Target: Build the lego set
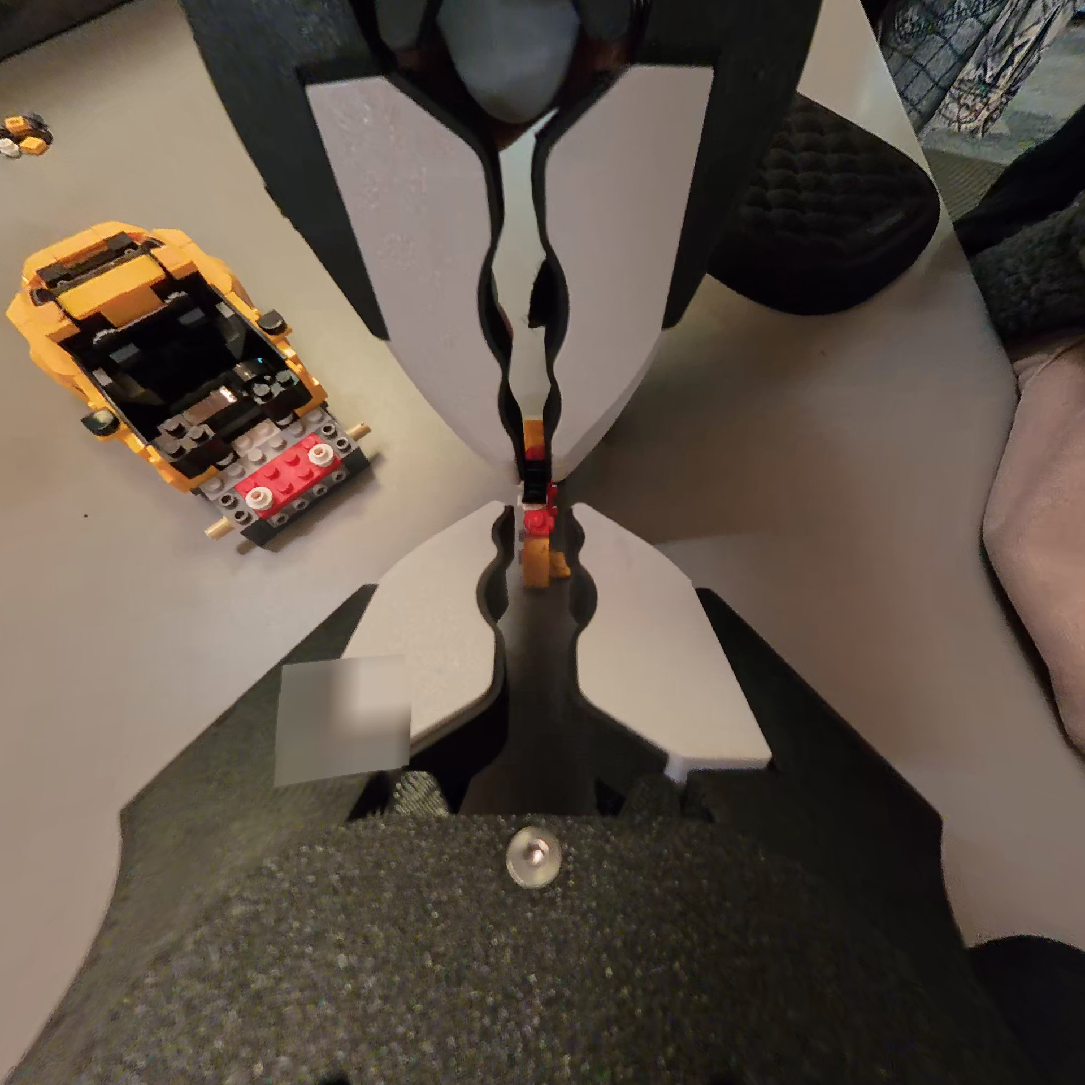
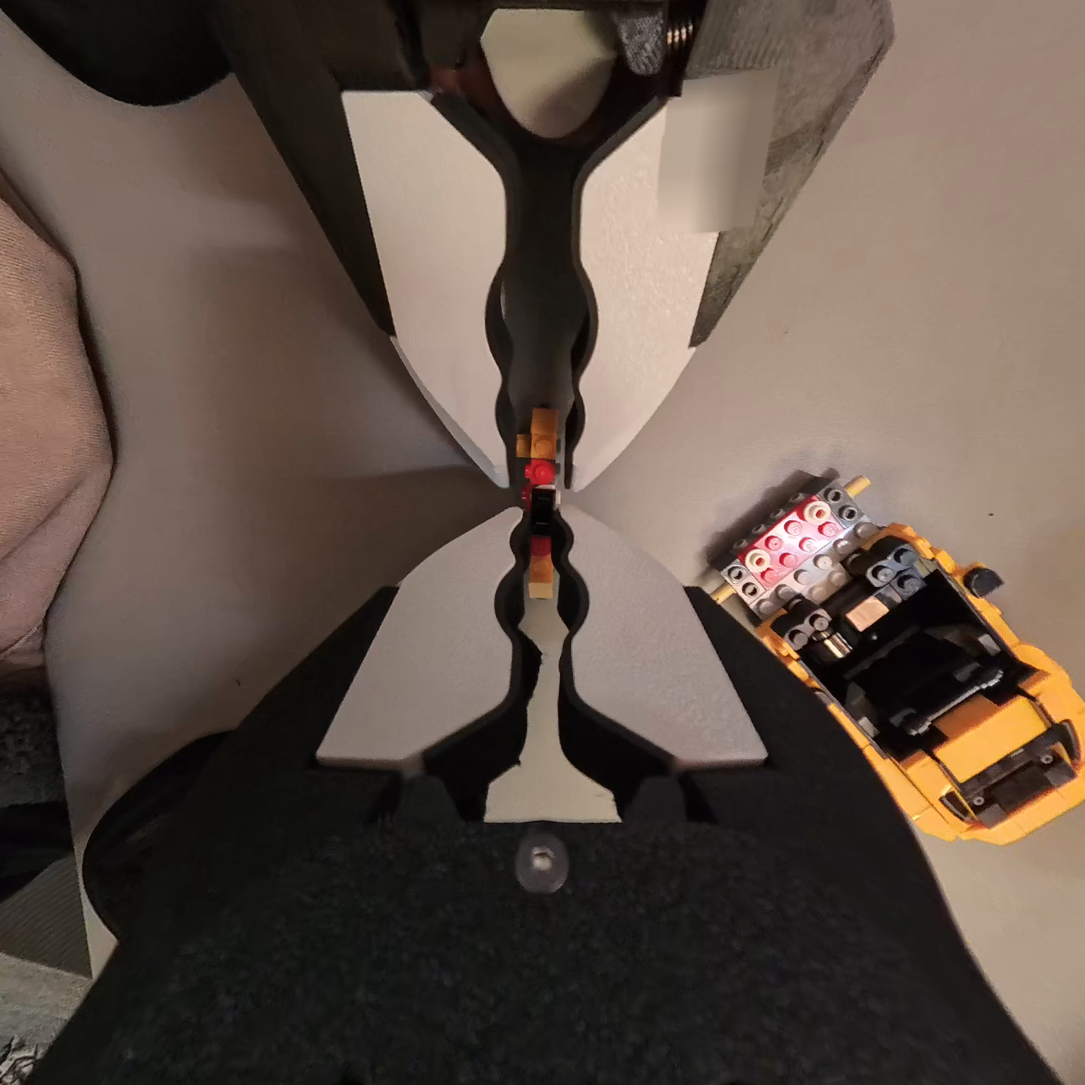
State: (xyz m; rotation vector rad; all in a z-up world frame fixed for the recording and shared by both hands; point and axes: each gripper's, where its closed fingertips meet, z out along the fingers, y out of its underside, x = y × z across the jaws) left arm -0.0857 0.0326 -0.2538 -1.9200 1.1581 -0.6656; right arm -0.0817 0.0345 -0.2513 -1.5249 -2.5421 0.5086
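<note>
Tip to tip above the grey table [image 1: 176, 616]: left gripper [image 1: 537, 549] and right gripper [image 2: 543, 563], each pinching one end of a small orange, red and black brick assembly [image 1: 537, 528]. Off to the side on the table, resting untouched, the half-built orange car [image 1: 170, 376], red plate showing at its open end

Blk textured grippers, white fingers [image 1: 434, 634] w/ wavy blk pads, silver screw [image 1: 533, 855].
</note>
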